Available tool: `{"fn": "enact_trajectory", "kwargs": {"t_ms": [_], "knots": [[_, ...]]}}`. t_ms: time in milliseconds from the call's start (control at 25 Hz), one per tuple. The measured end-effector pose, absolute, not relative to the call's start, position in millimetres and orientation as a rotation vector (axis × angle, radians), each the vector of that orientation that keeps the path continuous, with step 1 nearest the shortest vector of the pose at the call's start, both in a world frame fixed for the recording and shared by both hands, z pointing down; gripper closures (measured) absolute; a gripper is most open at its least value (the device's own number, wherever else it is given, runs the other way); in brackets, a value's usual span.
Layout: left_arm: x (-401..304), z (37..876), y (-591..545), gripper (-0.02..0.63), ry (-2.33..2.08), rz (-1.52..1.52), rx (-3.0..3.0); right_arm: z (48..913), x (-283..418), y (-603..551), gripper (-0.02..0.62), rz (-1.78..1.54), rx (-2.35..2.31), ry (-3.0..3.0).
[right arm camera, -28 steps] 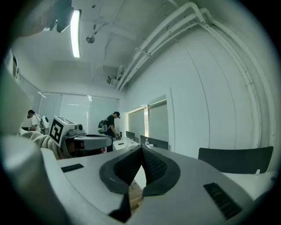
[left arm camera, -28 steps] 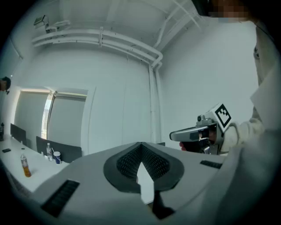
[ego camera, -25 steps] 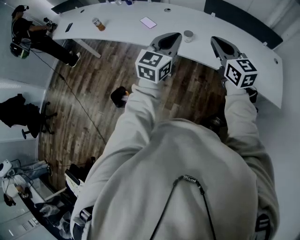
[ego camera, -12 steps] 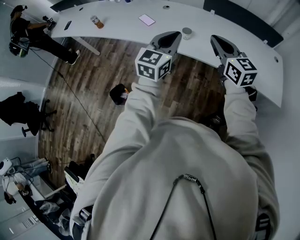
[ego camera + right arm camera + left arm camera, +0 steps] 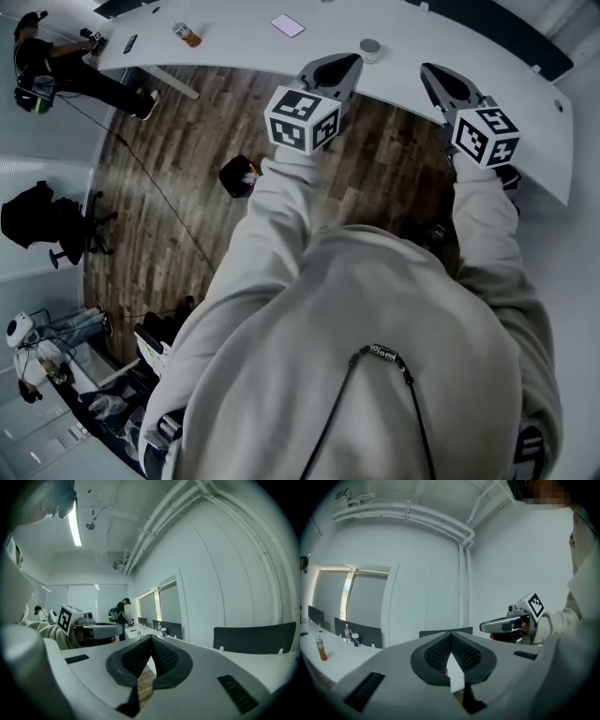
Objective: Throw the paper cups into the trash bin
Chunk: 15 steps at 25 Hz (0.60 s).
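A small grey paper cup [image 5: 370,48] stands on the curved white table [image 5: 234,47], just beyond and between my two grippers. My left gripper [image 5: 348,62] hangs over the wooden floor near the table's edge, its jaws meeting at the tips with nothing in them. My right gripper [image 5: 428,73] is held level beside it, also shut and empty. In the left gripper view the left gripper's [image 5: 451,634] tips touch, and the right gripper [image 5: 506,625] shows at the right. The right gripper view shows its own right gripper [image 5: 151,638] closed. A small black container [image 5: 239,175] stands on the floor to the left.
A bottle [image 5: 186,35], a pink flat item [image 5: 287,25] and a dark phone [image 5: 128,43] lie on the table. One person [image 5: 52,70] works at the table's far left end. A black office chair [image 5: 47,225] and a second person [image 5: 33,356] are at the left.
Both grippers have sunk a little, still side by side and shut. The table and cup have slid toward the top of the head view.
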State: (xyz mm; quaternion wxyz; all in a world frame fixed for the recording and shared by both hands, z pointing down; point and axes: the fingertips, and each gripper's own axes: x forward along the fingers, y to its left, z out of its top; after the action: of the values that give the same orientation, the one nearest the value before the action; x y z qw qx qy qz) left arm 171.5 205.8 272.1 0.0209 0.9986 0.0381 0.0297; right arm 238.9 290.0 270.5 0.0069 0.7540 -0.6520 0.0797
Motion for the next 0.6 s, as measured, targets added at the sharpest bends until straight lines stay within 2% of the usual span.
{"fn": "enact_trajectory", "kwargs": {"t_ms": [320,600], "knots": [[200,309,210,0.606,0.116,0.178,3.058,306,272,309,0.577,0.345,2.398,-2.023],[227,295,173,0.606,0.167,0.063,3.076,310,293,276,0.577,0.325,2.423,-2.018]]}}
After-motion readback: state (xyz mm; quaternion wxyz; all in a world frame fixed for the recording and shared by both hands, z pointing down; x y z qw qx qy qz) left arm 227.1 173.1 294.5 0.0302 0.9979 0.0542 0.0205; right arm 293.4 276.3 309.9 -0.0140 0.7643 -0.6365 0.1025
